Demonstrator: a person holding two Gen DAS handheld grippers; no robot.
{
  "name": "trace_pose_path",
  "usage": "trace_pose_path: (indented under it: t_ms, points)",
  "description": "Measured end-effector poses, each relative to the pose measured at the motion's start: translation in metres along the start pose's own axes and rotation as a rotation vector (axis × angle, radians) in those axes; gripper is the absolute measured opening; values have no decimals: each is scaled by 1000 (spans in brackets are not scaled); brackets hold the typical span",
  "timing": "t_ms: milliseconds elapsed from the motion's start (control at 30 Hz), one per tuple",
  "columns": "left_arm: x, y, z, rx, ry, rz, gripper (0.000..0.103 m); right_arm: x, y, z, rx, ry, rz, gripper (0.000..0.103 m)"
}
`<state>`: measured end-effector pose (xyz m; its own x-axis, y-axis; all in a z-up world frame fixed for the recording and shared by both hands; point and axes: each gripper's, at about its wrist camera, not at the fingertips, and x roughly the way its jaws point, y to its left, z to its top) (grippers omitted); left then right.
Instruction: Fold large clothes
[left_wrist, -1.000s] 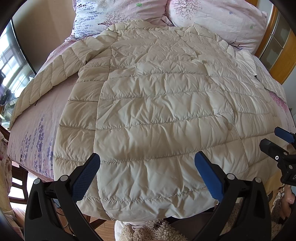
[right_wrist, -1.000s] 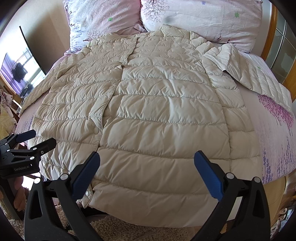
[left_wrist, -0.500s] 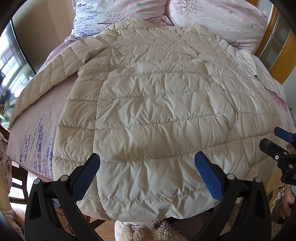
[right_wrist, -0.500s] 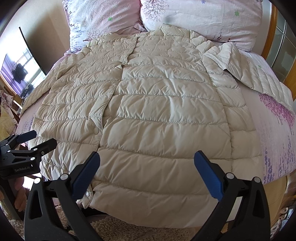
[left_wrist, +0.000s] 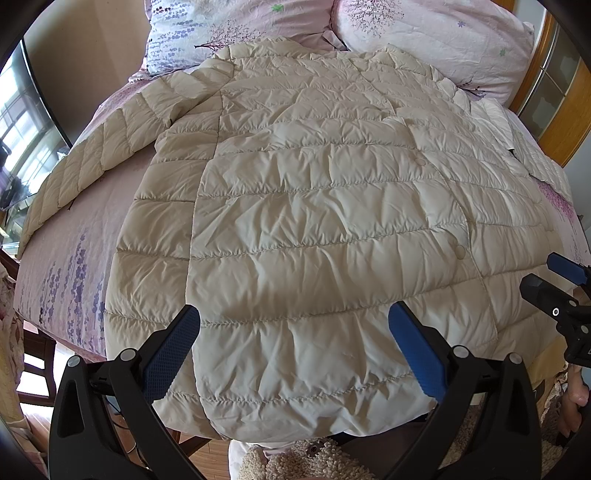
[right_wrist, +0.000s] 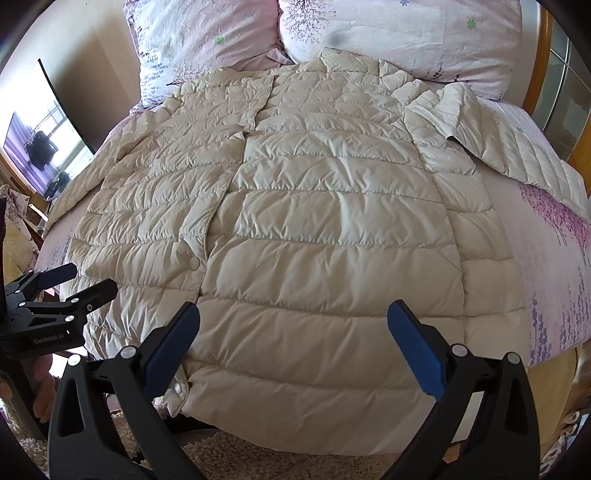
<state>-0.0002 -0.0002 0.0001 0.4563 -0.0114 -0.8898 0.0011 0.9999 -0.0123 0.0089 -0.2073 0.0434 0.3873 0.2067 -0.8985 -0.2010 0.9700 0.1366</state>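
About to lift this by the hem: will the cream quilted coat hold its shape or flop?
The coat is probably floppy: its puffy panels wrinkle and the hem drapes over the bed edge. Likely light for its size. The smooth shell may slip between fingers.

a cream quilted jacket (left_wrist: 314, 229) is spread over a pale pink sheet (left_wrist: 74, 258) printed with purple flower sprigs. the pillows (right_wrist: 388, 33) are patterned in pink with lilac blossoms. black gripper frames are tipped with blue pads (right_wrist: 413, 343).

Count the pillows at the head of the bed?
2: left pillow behind the jacket collar's left side, right pillow behind its right. More may be hidden.
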Motion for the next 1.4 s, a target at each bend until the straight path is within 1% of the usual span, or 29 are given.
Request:
trace_pose_path:
  t_ms: [233, 467, 600, 733, 800, 867, 967, 1000, 1067, 1100, 1133, 1167, 1200, 1267, 1333, 1400]
  points:
    - [8, -4, -1, 5, 2, -6, 102, 0, -3, 0, 10, -6, 15, 101]
    - [9, -4, 6, 5, -7, -22, 102, 3, -13, 3, 58, -21, 33, 101]
    - [11, -6, 10, 22, 0, -51, 102, 3, -27, 10, 80, -80, 103, 101]
    - [15, -7, 18, 42, -5, -61, 102, 2, -54, 19, 135, -173, 152, 101]
    - [17, -7, 24, 48, -15, -53, 102, 1, -75, 26, 196, -188, 135, 101]
    - [17, -6, 30, 53, -26, -39, 102, -1, -104, 34, 288, -208, 136, 101]
    - [16, -2, 45, 59, -51, 14, 102, -4, -148, 43, 427, -223, 128, 101]
    - [15, -1, 51, 61, -69, 30, 102, -6, -171, 47, 491, -239, 116, 101]
    - [11, 2, 62, 62, -105, 43, 102, -8, -206, 53, 588, -263, 81, 90]
    - [10, 4, 68, 64, -121, 38, 102, -8, -230, 55, 658, -277, 59, 87]
    - [10, 6, 73, 67, -130, 31, 102, -8, -249, 55, 716, -286, 47, 81]
    - [10, 7, 80, 66, -142, 22, 102, -6, -275, 53, 802, -294, 40, 75]
    - [11, 9, 86, 65, -149, 16, 102, -3, -294, 52, 862, -296, 40, 72]
    - [14, 10, 98, 65, -164, 2, 102, 7, -335, 46, 996, -291, 52, 61]
    - [15, 10, 108, 78, -184, -28, 102, 16, -364, 41, 1079, -282, 58, 56]
    - [15, 10, 117, 94, -217, -85, 102, 25, -390, 35, 1159, -280, 55, 50]
